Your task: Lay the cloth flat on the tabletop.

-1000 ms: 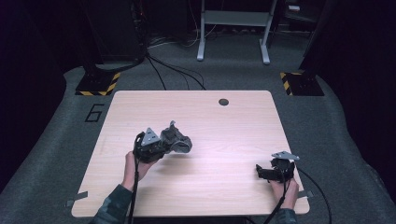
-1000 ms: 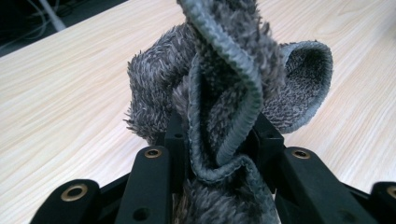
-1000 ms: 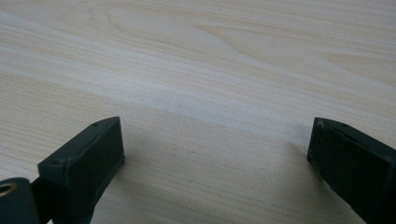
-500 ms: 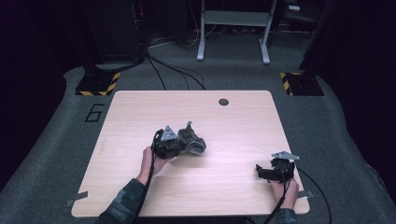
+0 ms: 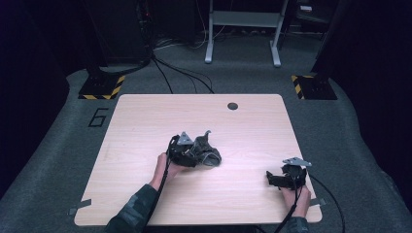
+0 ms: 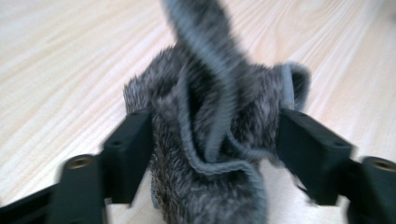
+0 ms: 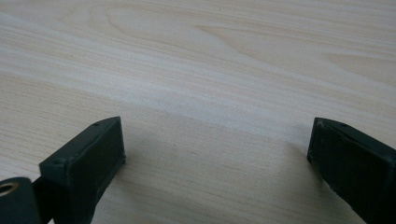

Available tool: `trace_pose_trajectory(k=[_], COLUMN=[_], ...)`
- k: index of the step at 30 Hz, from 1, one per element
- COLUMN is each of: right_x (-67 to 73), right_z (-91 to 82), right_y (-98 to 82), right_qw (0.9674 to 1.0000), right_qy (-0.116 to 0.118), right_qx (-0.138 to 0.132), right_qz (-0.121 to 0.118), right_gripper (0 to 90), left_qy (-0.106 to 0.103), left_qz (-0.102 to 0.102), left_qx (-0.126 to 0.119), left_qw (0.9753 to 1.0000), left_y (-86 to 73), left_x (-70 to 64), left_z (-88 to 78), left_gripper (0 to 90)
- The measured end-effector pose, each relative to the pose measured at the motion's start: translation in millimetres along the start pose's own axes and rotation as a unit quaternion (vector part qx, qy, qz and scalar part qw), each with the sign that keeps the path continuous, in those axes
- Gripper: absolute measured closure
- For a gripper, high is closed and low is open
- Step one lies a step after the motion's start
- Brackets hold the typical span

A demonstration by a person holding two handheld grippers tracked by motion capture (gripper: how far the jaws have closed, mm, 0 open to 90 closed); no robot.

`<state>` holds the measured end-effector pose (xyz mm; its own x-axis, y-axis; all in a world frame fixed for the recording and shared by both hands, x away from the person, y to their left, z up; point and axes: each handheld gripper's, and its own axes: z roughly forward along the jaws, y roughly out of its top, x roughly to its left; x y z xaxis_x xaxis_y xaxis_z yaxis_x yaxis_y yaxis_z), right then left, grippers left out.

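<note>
Item: grey fuzzy sock (image 6: 210, 140), soft, light, bunched between left gripper (image 5: 187, 149) jaws just opening wide; grip the ribbed cuff at twelve o'clock.

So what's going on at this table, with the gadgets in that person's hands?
A person sits at a wooden table with a two-jaw gripper in each hand. The left gripper is at a crumpled grey fuzzy cloth near the table's middle; its jaws have just been opening, with the cloth bunched between them. The right gripper rests open on bare wood near the table's right edge, holding nothing.
</note>
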<state>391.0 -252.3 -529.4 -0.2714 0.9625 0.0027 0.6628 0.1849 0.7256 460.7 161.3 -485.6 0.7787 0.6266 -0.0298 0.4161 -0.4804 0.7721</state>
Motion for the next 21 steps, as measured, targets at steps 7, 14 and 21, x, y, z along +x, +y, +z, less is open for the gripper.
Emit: trace_pose_trajectory(k=[7, 14, 21], right_x=[0.3, 1.5, 34.5], right_z=[0.0, 0.2, -5.7], right_y=[0.1, 1.4, 22.7], right_qw=[1.0, 1.0, 0.9979], right_qy=[-0.001, 0.001, 0.06], right_qx=[0.0, 0.003, -0.021], right_qz=[0.001, 0.007, -0.006], right_gripper=[3.5, 3.5, 13.1], left_qy=[-0.003, 0.002, -0.003], left_qz=[-0.016, -0.031, -0.034], left_qx=[-0.025, -0.028, -0.023], left_qw=[0.9996, 0.9991, 0.9992], left_y=[-10.0, -17.8, -20.9], left_x=[4.9, 10.8, 15.2], left_z=[-29.4, -40.9, -47.5], left_gripper=[17.0, 16.5, 20.5])
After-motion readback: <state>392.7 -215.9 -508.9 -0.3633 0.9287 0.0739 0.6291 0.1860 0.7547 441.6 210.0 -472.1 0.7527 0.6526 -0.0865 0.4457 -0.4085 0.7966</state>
